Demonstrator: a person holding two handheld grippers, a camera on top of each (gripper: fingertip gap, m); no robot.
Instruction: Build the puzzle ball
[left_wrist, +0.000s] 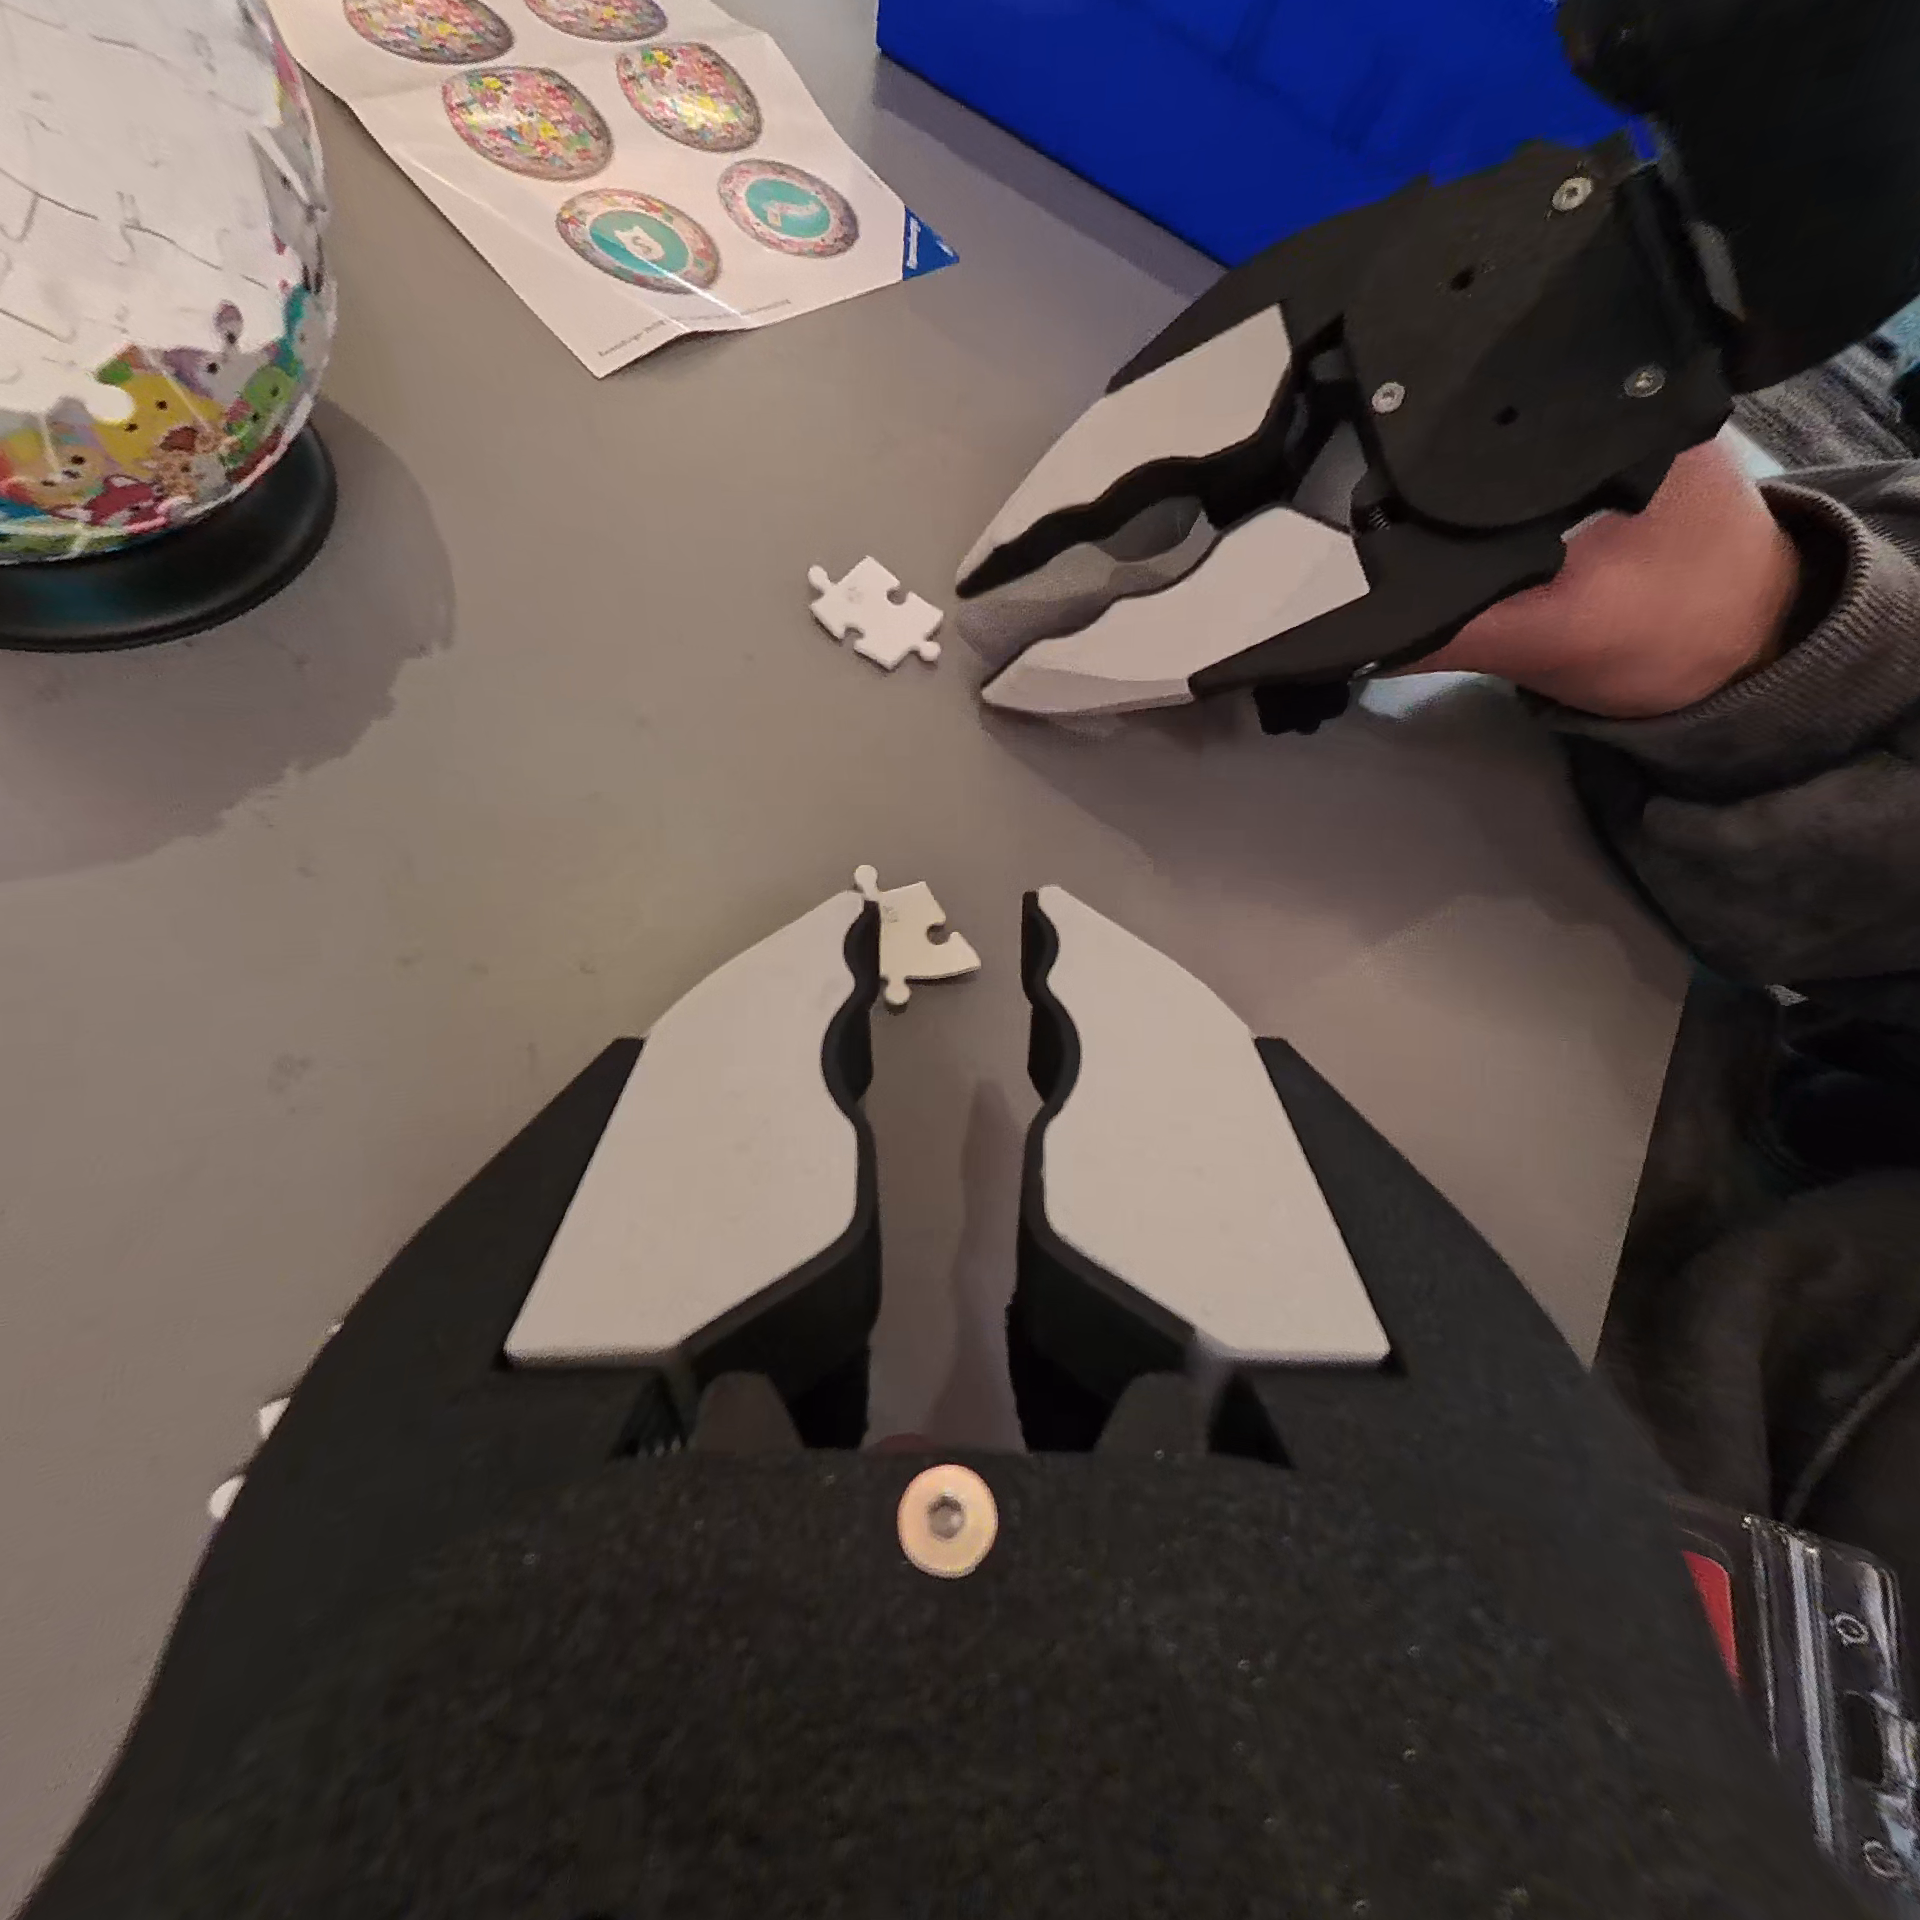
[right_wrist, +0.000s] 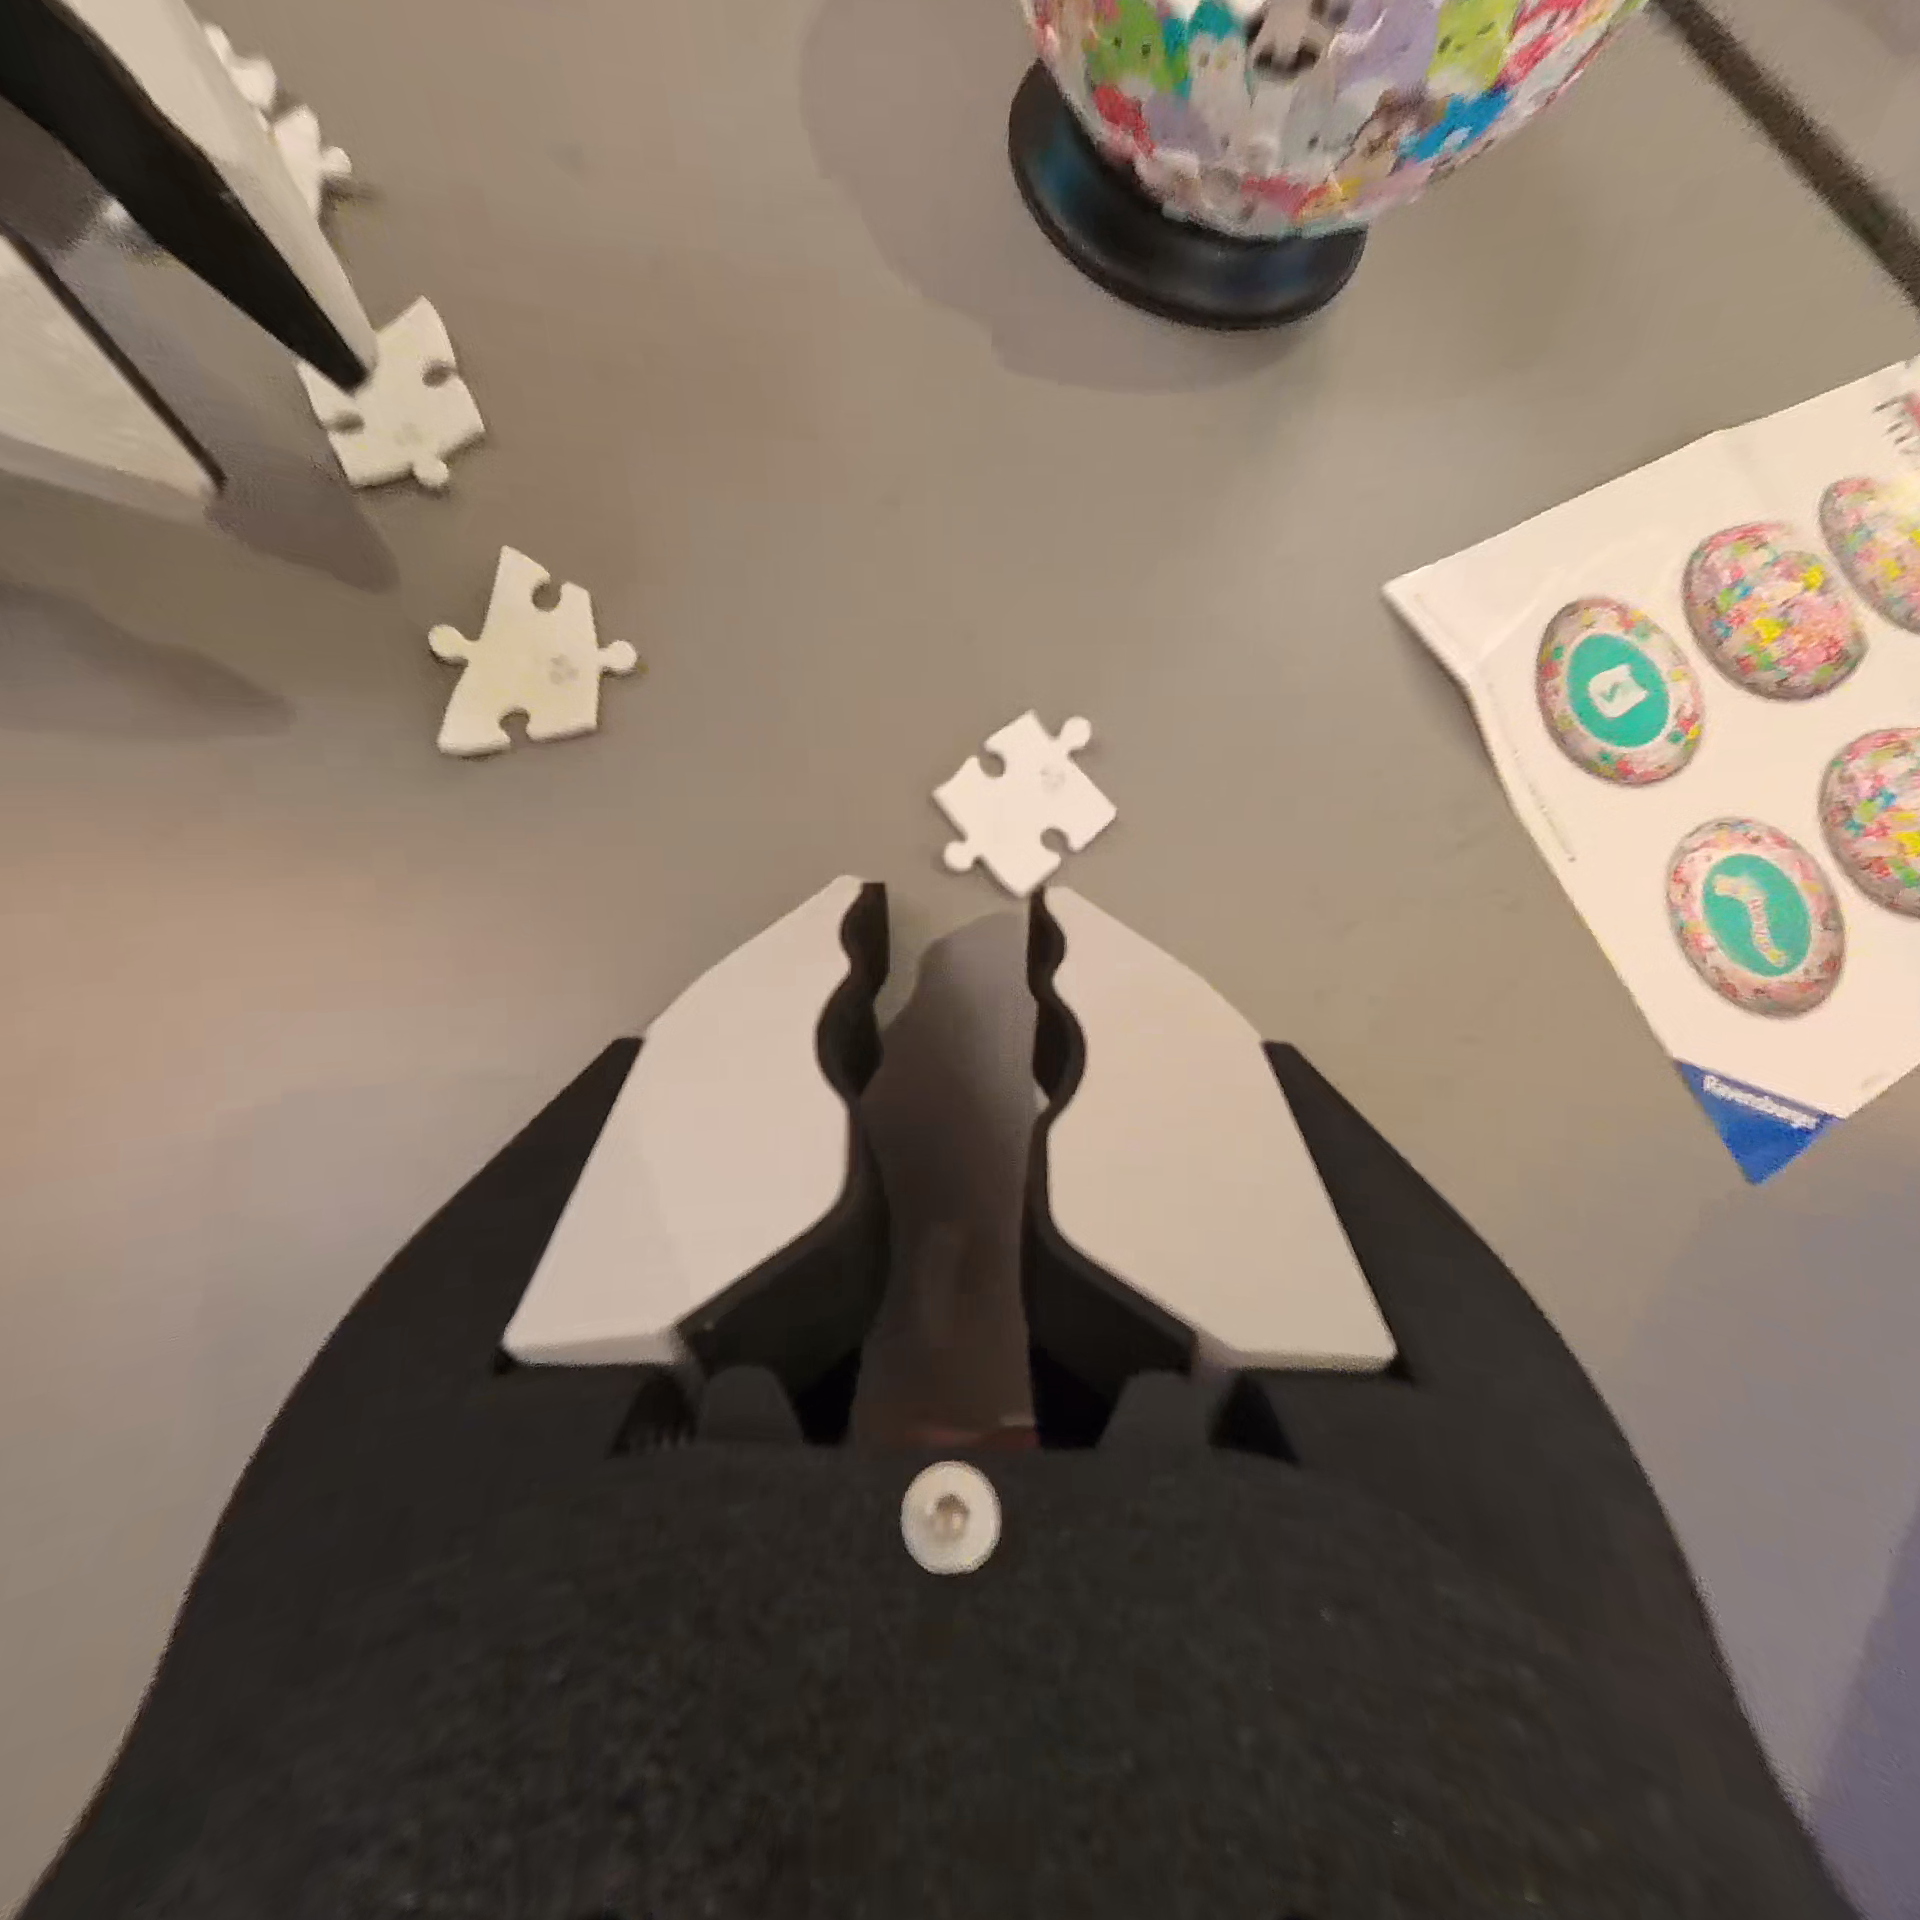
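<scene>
My left tool stands apart, low over the desk, with a white puzzle piece lying against its left finger rather than centred in the gap; if I close now, I judge the finger may push the flat piece sideways or tip it up instead of pinching it. My right tool is also apart and empty, its right tip just touching the corner of another white piece, so a small nudge could skate it away. A third piece lies between them. The puzzle ball sits well beyond on its dark stand, near the instruction sheet; a careless swing could knock it.
</scene>
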